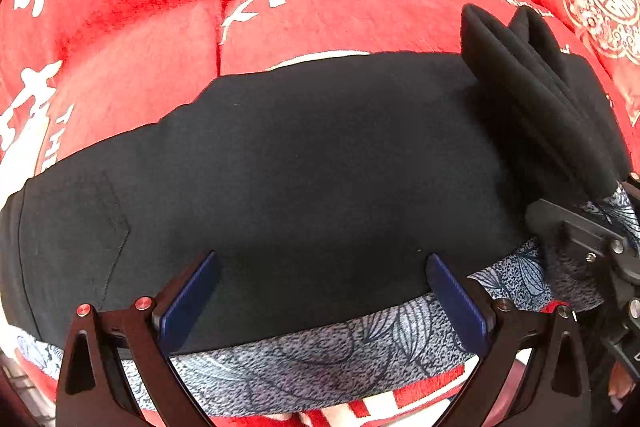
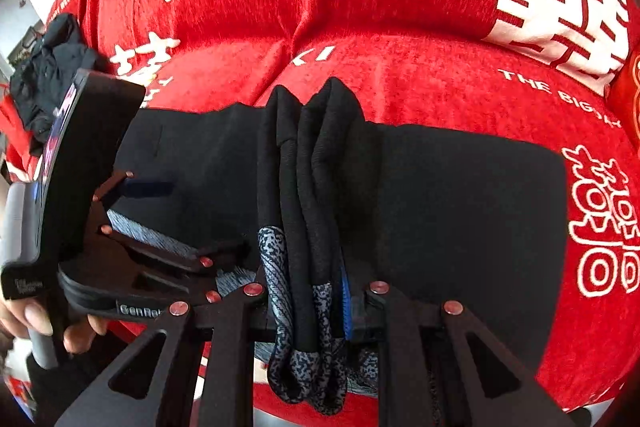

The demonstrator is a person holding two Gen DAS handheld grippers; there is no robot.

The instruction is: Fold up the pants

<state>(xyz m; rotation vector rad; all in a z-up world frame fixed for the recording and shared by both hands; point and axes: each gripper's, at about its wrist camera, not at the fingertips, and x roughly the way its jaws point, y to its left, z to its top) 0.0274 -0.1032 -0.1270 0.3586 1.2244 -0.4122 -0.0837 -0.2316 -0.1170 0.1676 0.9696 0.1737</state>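
Right wrist view, pants (image 2: 304,211) bunched between closed fingers (image 2: 347,311)

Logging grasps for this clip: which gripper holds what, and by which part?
Right gripper pinches the black pants at a bunched fold of layers. Left gripper is open, holding nothing.

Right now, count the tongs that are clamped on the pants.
1. The right tongs are shut on a bunched fold of the pants. The left tongs stand open over the flat fabric, gripping nothing.
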